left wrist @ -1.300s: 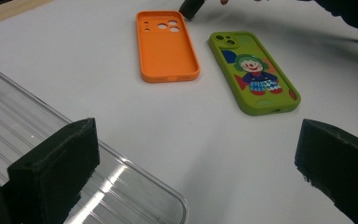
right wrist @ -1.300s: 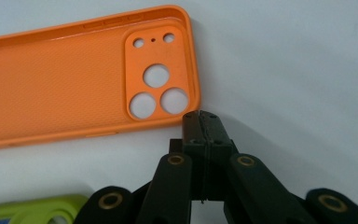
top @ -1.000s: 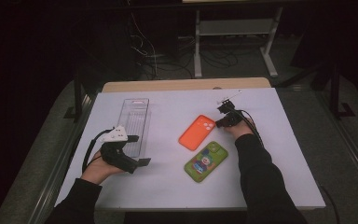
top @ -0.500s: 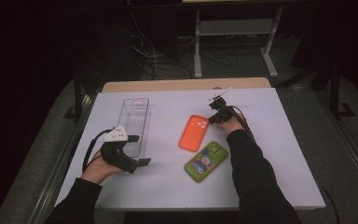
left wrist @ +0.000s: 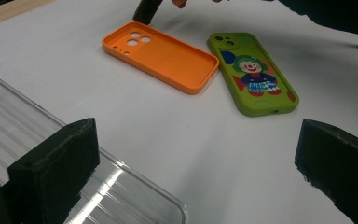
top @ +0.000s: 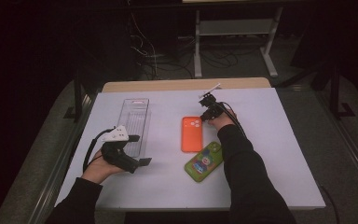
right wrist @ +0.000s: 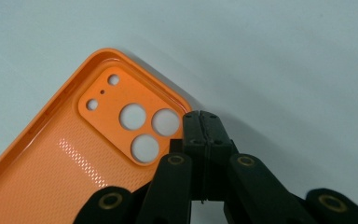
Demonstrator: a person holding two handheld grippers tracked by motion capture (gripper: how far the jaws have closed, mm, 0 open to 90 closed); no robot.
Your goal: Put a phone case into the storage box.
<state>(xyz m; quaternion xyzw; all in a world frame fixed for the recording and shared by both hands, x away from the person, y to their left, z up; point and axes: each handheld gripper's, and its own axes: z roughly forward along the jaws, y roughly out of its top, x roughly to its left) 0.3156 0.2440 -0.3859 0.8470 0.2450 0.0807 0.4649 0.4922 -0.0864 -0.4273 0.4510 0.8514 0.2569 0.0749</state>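
Note:
An orange phone case (top: 191, 134) (left wrist: 161, 56) (right wrist: 74, 154) lies hollow side up on the white table, its camera holes at the far end. Just right of it lies a green phone case (top: 204, 161) (left wrist: 254, 72) with a clown picture, tilted. My right gripper (top: 203, 116) (right wrist: 200, 116) is shut, pads pressed together, with its tip against the orange case's far right corner; nothing shows between the pads. It also appears as a dark tip (left wrist: 144, 11) in the left gripper view. My left gripper (top: 140, 150) (left wrist: 196, 140) rests open at the near left, jaws wide apart and empty, facing both cases.
A clear plastic tray (top: 134, 119) (left wrist: 28, 116) stands lengthwise at the left of the white table (top: 270, 154), right beside my left gripper. A wooden strip (top: 177, 85) runs along the table's far edge. Cables and a metal stand are on the dark floor beyond.
My right gripper has moved left along the far side of the table. The orange case has swung from a slant to lie straight. The left gripper has stayed put.

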